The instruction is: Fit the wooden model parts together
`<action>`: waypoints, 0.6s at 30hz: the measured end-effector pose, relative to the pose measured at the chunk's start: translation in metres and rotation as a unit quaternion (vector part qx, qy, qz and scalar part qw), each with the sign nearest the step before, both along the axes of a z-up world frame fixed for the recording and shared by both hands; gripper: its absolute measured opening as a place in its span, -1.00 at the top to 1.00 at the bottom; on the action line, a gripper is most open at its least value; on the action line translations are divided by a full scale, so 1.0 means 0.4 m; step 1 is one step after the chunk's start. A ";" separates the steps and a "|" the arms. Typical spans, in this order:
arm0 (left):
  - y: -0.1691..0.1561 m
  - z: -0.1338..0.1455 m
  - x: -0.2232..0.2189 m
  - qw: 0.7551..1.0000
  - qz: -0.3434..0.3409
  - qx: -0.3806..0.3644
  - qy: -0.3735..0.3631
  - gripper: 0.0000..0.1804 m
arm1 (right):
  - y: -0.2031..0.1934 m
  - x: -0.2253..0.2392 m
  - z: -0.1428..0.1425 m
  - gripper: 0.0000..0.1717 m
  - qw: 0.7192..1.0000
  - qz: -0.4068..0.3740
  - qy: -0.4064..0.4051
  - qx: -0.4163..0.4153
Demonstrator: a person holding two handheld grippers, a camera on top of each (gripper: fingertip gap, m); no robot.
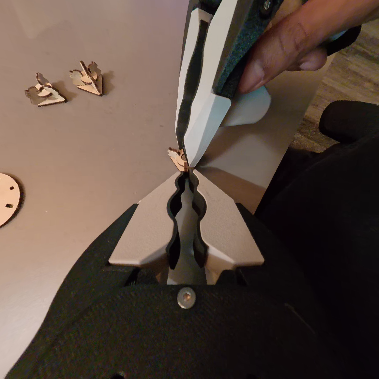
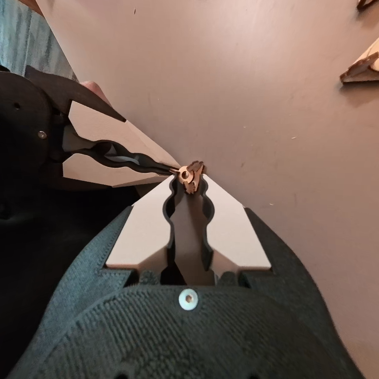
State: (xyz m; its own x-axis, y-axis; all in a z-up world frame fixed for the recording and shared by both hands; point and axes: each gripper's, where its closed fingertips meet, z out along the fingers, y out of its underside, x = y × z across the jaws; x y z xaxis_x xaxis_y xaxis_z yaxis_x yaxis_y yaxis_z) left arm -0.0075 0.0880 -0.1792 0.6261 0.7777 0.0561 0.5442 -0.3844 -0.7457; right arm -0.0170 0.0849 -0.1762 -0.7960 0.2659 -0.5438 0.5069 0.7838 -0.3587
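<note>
Both grippers meet on one small wooden piece above the table.

The left gripper has its jaws nearly together, pinching a thin tab of the wooden piece, which is made of slotted flat parts with a wing-like cutout and a round hole. The right gripper has its jaws partly apart around the same piece; its pads look to be against the piece's sides, though contact on the far side is hard to confirm. A hand holds the right gripper. The piece is lifted clear of the table. Two similar pieces stand well apart on the table, already slotted together, and a slotted wooden disc lies near its edge.
</note>
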 end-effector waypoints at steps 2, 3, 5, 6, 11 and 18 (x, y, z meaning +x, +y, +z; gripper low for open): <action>0.000 0.000 0.000 1.000 -0.001 -0.004 0.001 0.95 | 0.000 -0.001 0.000 0.79 1.000 0.000 -0.010 0.007; 0.000 0.000 0.000 1.000 -0.001 -0.009 0.005 0.95 | 0.000 -0.001 -0.001 0.79 1.000 0.001 -0.014 0.011; 0.001 0.000 -0.001 1.000 -0.003 -0.023 0.013 0.95 | 0.001 -0.001 -0.001 0.79 1.000 0.005 -0.020 0.022; 0.001 -0.001 -0.001 0.999 -0.006 -0.031 0.017 0.95 | 0.001 0.000 -0.002 0.79 0.999 0.007 -0.021 0.029; 0.003 -0.001 -0.003 0.998 -0.012 -0.047 0.027 0.95 | 0.003 -0.004 -0.008 0.85 0.997 0.028 0.001 0.070; 0.003 -0.001 -0.001 1.000 -0.015 -0.019 0.006 0.95 | 0.008 0.003 0.001 0.82 0.997 0.033 -0.014 0.075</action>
